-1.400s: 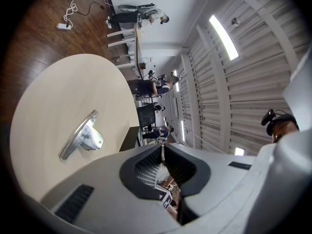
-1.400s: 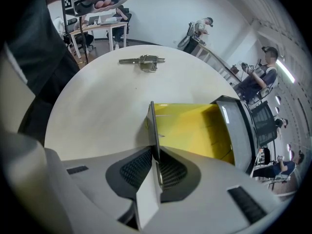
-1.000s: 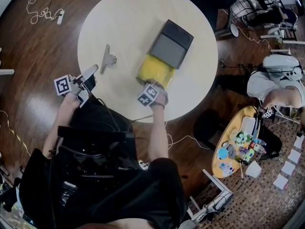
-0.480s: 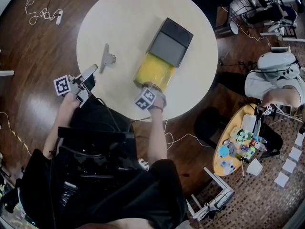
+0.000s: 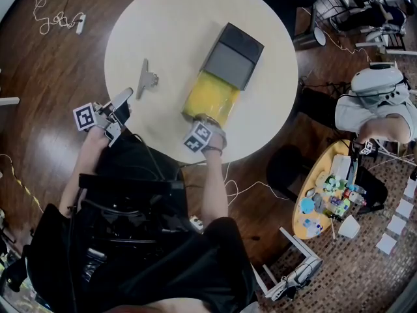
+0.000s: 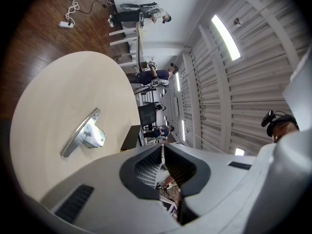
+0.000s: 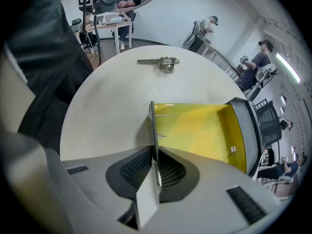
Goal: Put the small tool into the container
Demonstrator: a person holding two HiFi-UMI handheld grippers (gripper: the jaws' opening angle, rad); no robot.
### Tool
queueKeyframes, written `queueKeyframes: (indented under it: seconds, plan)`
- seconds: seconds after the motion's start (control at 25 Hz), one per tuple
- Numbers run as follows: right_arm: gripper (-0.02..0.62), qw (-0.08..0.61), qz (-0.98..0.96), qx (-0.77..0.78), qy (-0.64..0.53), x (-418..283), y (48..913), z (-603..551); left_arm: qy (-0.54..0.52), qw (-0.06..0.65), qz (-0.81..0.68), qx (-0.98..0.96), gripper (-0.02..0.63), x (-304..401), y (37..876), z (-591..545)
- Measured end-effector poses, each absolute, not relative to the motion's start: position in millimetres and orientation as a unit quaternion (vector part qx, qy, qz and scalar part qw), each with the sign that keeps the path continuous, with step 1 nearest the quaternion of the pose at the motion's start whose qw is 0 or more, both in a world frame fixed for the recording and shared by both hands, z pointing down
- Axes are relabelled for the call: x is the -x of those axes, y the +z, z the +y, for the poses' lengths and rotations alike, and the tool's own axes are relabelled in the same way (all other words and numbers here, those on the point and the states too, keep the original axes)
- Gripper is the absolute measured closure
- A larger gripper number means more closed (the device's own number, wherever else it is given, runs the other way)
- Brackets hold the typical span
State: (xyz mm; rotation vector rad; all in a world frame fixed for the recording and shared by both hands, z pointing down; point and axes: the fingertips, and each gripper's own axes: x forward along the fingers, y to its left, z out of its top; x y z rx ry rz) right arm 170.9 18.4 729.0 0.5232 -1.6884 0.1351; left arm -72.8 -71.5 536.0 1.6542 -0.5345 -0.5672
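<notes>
A small metal tool [image 5: 146,80] lies on the round white table [image 5: 169,25], left of the container; it also shows in the left gripper view [image 6: 83,133] and the right gripper view [image 7: 161,61]. The container is a dark grey sleeve [image 5: 232,56] with a yellow drawer [image 5: 210,96] pulled partly out toward me. My right gripper [image 5: 202,119] points steeply down and is shut on the drawer's thin front wall [image 7: 152,123]. My left gripper [image 5: 124,98] hovers level at the table's near-left edge, its jaws shut with nothing between them [image 6: 163,147].
The table's near edge lies just behind the right gripper. A person [image 5: 374,106] sits to the right beside a small yellow table [image 5: 326,197] full of items. A white cable [image 5: 58,18] lies on the wooden floor at upper left.
My right gripper has moved a little toward me and the table's near edge, and the yellow drawer has slid further out of the grey sleeve. The left gripper has stayed put.
</notes>
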Motion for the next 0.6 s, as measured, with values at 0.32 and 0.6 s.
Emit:
queueKeyframes:
  seconds: [0.32, 0.6]
  plan:
    - [0.561, 0.635, -0.737, -0.223, 0.061, -168, 729, 29, -0.246, 0.612, -0.232, -0.715, 0.586, 74, 538, -71]
    - [0.561, 0.638, -0.735, -0.218, 0.063, -168, 731, 35, -0.245, 0.612, -0.231, -0.716, 0.586, 74, 539, -70]
